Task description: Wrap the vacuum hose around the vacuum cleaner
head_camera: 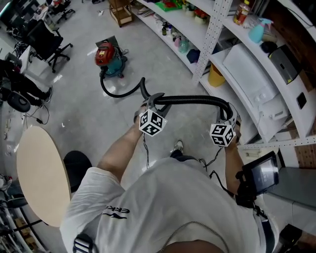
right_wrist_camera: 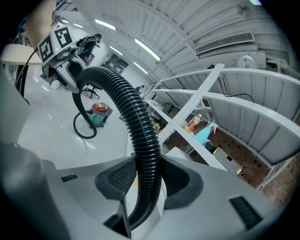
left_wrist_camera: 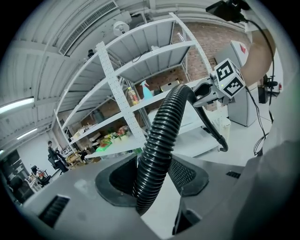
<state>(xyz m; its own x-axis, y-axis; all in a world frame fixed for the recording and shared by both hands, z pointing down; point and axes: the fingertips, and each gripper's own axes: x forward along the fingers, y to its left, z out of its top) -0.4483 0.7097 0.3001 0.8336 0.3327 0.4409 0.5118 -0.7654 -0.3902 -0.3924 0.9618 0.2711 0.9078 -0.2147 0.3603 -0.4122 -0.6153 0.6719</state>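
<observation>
The vacuum cleaner [head_camera: 109, 58], red on top with a teal body, stands on the floor ahead of me. Its black ribbed hose [head_camera: 190, 100] loops off the floor and spans between both grippers. My left gripper [head_camera: 149, 103] is shut on the hose [left_wrist_camera: 157, 150] where it rises from the floor. My right gripper [head_camera: 229, 113] is shut on the hose [right_wrist_camera: 146, 154] near its bent end. The left gripper view shows the right gripper [left_wrist_camera: 212, 91] holding the far end. The right gripper view shows the left gripper [right_wrist_camera: 65, 70] and the vacuum cleaner [right_wrist_camera: 99, 112] beyond.
White shelving [head_camera: 256, 94] with bottles and boxes runs along the right, with a yellow bucket [head_camera: 216, 76] beneath it. A round beige table [head_camera: 42, 173] stands at my left. Office chairs [head_camera: 47, 42] stand at the far left, a wooden crate [head_camera: 121, 12] at the back.
</observation>
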